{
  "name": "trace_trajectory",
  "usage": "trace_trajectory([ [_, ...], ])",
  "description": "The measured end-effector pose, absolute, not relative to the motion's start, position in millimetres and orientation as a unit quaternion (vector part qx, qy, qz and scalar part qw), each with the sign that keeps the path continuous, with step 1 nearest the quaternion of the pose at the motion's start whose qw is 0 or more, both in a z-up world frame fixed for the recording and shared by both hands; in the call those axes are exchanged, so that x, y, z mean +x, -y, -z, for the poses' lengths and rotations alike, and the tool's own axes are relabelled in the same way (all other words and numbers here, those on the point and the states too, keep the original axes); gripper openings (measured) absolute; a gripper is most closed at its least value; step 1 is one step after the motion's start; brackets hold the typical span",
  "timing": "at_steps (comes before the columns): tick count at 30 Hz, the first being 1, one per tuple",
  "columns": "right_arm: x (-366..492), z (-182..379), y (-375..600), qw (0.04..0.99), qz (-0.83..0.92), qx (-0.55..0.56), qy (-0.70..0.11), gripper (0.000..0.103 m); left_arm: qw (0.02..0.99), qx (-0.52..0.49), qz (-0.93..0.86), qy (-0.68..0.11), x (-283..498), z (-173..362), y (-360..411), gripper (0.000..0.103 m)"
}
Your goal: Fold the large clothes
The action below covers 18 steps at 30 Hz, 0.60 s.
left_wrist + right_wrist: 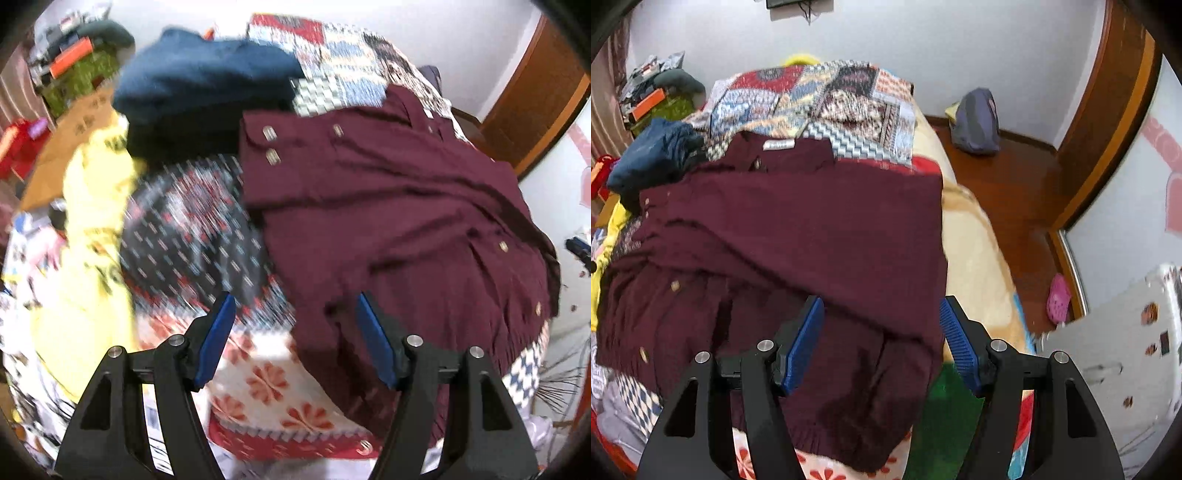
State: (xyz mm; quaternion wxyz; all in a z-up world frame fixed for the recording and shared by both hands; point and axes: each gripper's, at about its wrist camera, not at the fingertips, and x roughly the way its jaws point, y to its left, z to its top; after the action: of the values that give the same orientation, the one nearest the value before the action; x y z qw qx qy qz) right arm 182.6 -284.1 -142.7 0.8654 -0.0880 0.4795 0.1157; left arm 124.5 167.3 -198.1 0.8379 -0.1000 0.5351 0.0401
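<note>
Both tongs, the left tongs [295, 339] and right tongs [882, 341], hang spread apart and empty above the bed [979, 236], where the maroon shirt [812, 221] lies collar-away, its hem nearest the right tongs.

No legible text, even on the shirt's neck label [778, 145]

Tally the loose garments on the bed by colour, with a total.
Maroon button-up shirt: 1
Navy garment: 1
Yellow garment: 1
Total: 3
</note>
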Motion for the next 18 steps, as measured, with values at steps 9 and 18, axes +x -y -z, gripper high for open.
trace_trajectory([
  [9,164.5,178.5,305.6,0.848,-0.098,-0.043,-0.519,0.061,0.8,-0.15,-0.023,-0.581,104.6,244.3,-142.4,0.067],
  [18,162.6,211.8,316.4,0.824,-0.137,0.04,-0.548,0.057,0.797,-0.211,0.015,-0.565,97.2,242.1,-139.4,0.051],
])
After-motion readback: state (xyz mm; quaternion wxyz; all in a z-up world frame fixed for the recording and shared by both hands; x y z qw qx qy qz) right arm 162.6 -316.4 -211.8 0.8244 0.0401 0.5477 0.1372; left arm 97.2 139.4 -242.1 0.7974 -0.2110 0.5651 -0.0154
